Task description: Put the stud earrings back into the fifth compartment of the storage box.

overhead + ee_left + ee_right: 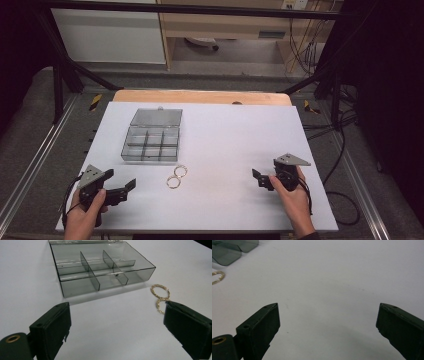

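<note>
Two grippers rested at the near edge of the white table, each held in one of the person's hands. The left gripper sat at the near left corner with its jaws spread wide and nothing between them; in the left gripper view its own black jaws stood far apart over bare table. The right gripper sat at the near right, well apart from the left one, and its jaws were likewise spread and empty, as the right gripper view showed.

A little farther in, between the two grippers but closer to the left one, lay two gold rings, flat on the table and touching each other. In the left gripper view the gold rings lay just beyond the tip of one jaw.

Farther still, just beyond the rings, stood a clear grey compartment box, its lid swung open and lying back on the far side. Dividers split the box into several compartments, and they looked empty.
</note>
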`<action>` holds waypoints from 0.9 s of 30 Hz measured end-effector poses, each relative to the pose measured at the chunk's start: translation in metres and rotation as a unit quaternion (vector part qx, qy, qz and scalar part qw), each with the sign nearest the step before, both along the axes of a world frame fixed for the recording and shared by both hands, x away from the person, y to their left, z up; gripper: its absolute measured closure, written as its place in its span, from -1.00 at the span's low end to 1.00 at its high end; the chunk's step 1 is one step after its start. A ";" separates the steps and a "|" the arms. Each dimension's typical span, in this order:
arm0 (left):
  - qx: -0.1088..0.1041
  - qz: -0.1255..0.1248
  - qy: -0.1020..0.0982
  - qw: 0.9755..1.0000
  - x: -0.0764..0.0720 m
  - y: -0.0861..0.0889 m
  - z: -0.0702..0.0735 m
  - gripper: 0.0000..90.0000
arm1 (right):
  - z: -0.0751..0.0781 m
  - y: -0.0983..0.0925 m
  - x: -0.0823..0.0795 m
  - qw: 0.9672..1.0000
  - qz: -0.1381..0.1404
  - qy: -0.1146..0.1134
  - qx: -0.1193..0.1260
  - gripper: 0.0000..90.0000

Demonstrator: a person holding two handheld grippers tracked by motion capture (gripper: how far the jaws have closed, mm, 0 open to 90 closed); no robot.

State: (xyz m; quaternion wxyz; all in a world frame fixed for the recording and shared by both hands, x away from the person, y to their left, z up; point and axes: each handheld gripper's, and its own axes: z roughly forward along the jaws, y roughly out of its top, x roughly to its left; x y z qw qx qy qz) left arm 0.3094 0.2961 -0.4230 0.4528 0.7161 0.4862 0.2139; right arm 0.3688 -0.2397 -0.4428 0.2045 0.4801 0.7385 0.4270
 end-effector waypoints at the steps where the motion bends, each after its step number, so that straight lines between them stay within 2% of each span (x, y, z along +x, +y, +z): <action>1: 0.000 0.000 0.001 1.000 0.000 0.000 0.000 -0.83 | 0.001 0.002 -0.001 1.000 0.004 -0.005 0.002 -0.88; 6: 0.000 -0.007 0.005 1.000 0.000 -0.002 0.000 -0.85 | 0.003 0.005 -0.002 1.000 0.014 -0.008 0.009 -0.90; 12: 0.003 -0.016 0.009 1.000 0.000 -0.004 0.000 -0.85 | 0.004 0.002 -0.002 1.000 0.003 -0.004 0.020 -0.91; 18: 0.007 -0.042 0.020 0.999 0.001 -0.012 0.000 -0.85 | 0.004 0.001 -0.001 1.000 -0.001 -0.003 0.007 -0.92; 21: 0.008 -0.053 0.019 0.998 0.001 -0.018 0.001 -0.84 | 0.004 0.001 -0.001 1.000 0.001 -0.013 -0.001 -0.91; 27: 0.008 -0.078 0.025 0.997 0.006 -0.034 -0.001 -0.84 | 0.007 -0.001 -0.004 0.999 0.006 -0.033 0.002 -0.87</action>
